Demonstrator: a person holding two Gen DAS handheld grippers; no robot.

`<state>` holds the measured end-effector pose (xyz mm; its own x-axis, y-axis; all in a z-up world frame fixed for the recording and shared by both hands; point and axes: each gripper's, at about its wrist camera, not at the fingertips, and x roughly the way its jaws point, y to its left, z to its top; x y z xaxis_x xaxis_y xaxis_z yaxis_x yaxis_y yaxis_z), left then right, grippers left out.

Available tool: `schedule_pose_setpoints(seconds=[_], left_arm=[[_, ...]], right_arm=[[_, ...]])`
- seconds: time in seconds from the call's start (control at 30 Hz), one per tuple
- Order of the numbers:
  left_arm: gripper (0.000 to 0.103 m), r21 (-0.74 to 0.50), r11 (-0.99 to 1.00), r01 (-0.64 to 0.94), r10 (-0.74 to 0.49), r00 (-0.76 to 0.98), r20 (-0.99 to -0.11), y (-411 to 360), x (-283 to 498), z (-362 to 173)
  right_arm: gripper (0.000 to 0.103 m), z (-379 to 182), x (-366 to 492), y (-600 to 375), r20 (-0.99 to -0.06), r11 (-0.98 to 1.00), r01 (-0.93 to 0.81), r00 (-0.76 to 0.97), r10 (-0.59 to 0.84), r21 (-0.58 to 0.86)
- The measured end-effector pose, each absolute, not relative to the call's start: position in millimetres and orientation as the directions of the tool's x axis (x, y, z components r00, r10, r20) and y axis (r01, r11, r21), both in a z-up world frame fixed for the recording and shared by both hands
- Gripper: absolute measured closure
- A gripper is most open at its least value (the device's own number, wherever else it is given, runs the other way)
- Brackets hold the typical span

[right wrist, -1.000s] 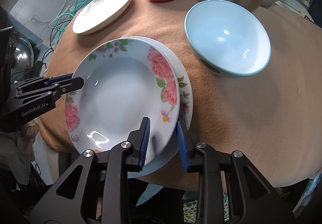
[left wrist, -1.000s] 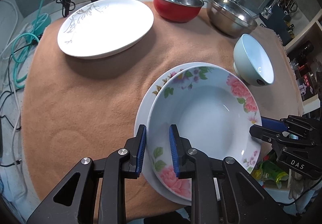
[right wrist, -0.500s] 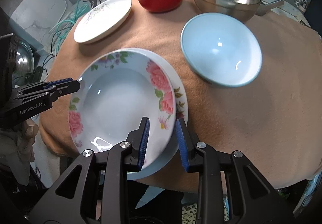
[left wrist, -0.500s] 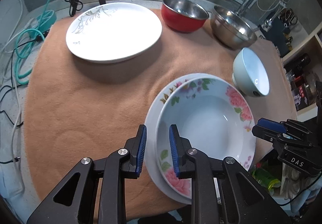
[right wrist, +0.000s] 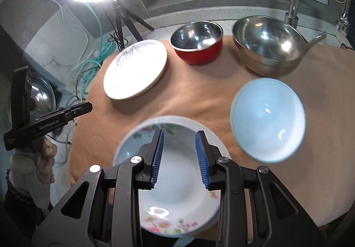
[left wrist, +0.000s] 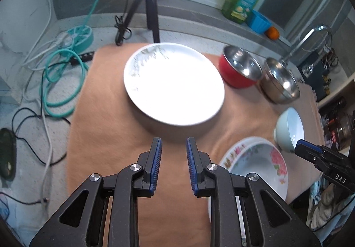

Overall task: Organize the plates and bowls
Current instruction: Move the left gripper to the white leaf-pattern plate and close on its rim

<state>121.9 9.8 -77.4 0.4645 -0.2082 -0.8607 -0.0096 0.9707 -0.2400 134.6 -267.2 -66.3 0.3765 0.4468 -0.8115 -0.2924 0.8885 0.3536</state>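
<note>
Left tool: jaws a narrow gap apart, nothing between the pads, held above the tan cloth on the table. White plate with grey leaf print lies flat just ahead of its tips, apart from them. Floral plate sits to the right of this tool, near the table's front edge, stacked on a 2nd plate whose rim shows at its left side; no contact with the left tool. Right tool: jaws opening, empty; the pads hang above the bowl of the floral plate, 1 pad to each side of its middle, not pressing on it. Under-plate rim is visible along the far right of the floral plate. Pale blue bowl stands to the right of the right tool, close to the stack but apart from it. Red bowl with steel inside and large steel bowl stand side by side at the far edge of the cloth; the white plate is left of the red bowl. In the right wrist view the left tool shows at the left edge, off the table's side, well apart from the stack. In the left wrist view the right tool enters from the right edge, just beside the blue bowl; whether they touch, cannot tell.
</note>
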Motion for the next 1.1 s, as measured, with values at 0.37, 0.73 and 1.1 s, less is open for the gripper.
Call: schedule_pose_setpoints(seconds=[0.37, 0.73, 1.1], left_arm=[[0.083, -0.251, 0.965, -0.07, -0.185, 0.495, -0.849, 65.6, 182.1, -85.2], [0.083, -0.288, 0.955, -0.069, -0.226, 0.458, -0.86, 84.3, 236.5, -111.7], [0.083, -0.301, 0.952, -0.061, -0.247, 0.431, -0.868, 82.3, 258.5, -128.1]], right_arm=[[0.062, -77.3, 183.4, -220.1, -0.808, 0.883, -0.271, 0.363, 0.463, 0.384], [0.062, -111.8, 226.7, -195.0, -0.835, 0.895, -0.213, 0.325, 0.444, 0.393], [0.064, -126.6, 255.0, -184.3, -0.846, 0.899, -0.194, 0.308, 0.435, 0.392]])
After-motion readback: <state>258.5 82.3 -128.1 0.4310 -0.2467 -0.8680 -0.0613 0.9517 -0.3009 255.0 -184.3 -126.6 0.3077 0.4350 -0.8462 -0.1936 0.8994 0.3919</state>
